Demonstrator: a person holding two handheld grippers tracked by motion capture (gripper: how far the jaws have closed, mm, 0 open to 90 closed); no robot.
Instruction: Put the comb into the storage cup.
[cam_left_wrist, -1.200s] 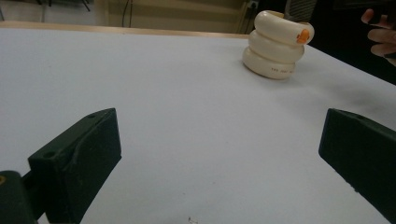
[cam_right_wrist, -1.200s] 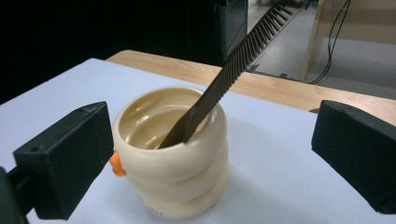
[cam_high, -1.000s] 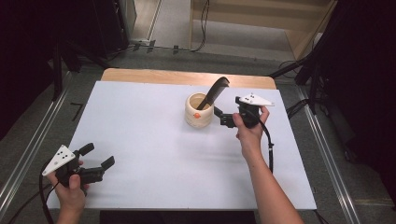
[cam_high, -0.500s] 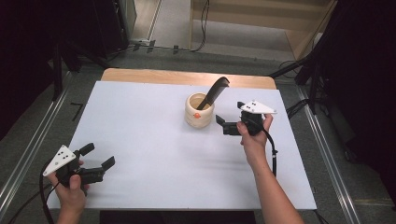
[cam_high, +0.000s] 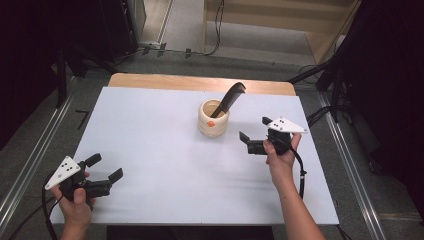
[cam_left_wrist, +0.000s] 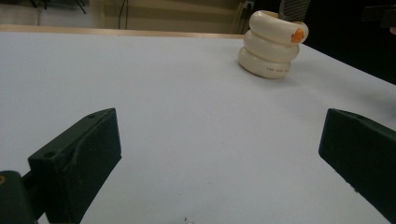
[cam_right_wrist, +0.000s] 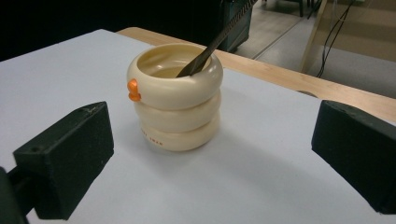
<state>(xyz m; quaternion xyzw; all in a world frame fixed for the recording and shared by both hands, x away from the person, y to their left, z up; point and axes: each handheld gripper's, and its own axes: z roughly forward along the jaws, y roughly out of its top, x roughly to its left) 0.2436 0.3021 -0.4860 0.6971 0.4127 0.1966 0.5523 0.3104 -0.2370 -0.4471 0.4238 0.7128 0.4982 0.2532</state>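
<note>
The cup (cam_high: 213, 120) stands mid-table with the comb (cam_high: 229, 98) leaning inside; the right gripper (cam_high: 255, 135), jaws spread, sits just beside it (the left gripper (cam_high: 105, 168) gapes well apart); a careless nudge could tip the cup.

From my remote seat, the cream cup (cam_right_wrist: 175, 100) looks like smooth, glossy plastic or glazed ceramic, I can't tell which, built as three stacked rings with a small orange knob. The dark comb (cam_high: 227, 99) leaning in it looks like hard black plastic with a slight sheen. The tabletop (cam_high: 165, 150) has a matt white, paper-smooth surface, with bare light wood along its far edge. My grippers' jaws are matt black, slightly rough.
</note>
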